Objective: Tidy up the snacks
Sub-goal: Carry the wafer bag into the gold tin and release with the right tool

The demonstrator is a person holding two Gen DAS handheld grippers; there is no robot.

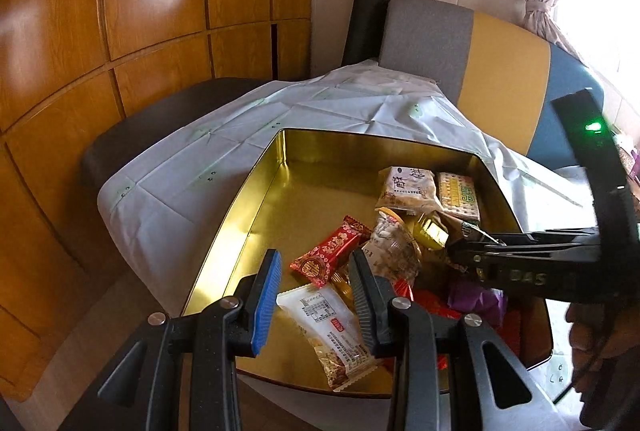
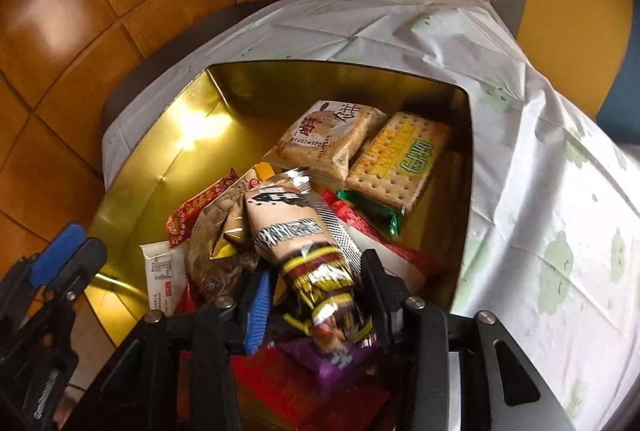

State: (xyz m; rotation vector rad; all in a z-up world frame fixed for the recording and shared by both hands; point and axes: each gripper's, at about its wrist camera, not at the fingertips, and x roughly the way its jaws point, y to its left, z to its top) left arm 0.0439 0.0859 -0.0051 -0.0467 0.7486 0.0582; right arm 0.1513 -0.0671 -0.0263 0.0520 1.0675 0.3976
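Note:
A gold tin box (image 1: 256, 199) (image 2: 132, 183) sits on a white tablecloth and holds several snack packs. My left gripper (image 1: 316, 287) is open and empty, hovering over a white peanut bar pack (image 1: 332, 331) near the tin's front edge, next to a red candy pack (image 1: 332, 255). My right gripper (image 2: 316, 295) has its jaws around a striped beige snack packet (image 2: 304, 243) over the tin; it also shows in the left wrist view (image 1: 472, 251). A cracker pack (image 2: 400, 159) and a biscuit pack (image 2: 332, 135) lie at the tin's far side.
The white tablecloth (image 1: 200, 167) (image 2: 540, 191) covers the table. A grey, yellow and blue chair back (image 1: 492, 63) stands behind it. Wooden cabinet panels (image 1: 120, 11) fill the left. A purple pack (image 2: 336, 367) and red packs (image 2: 280, 383) lie under my right gripper.

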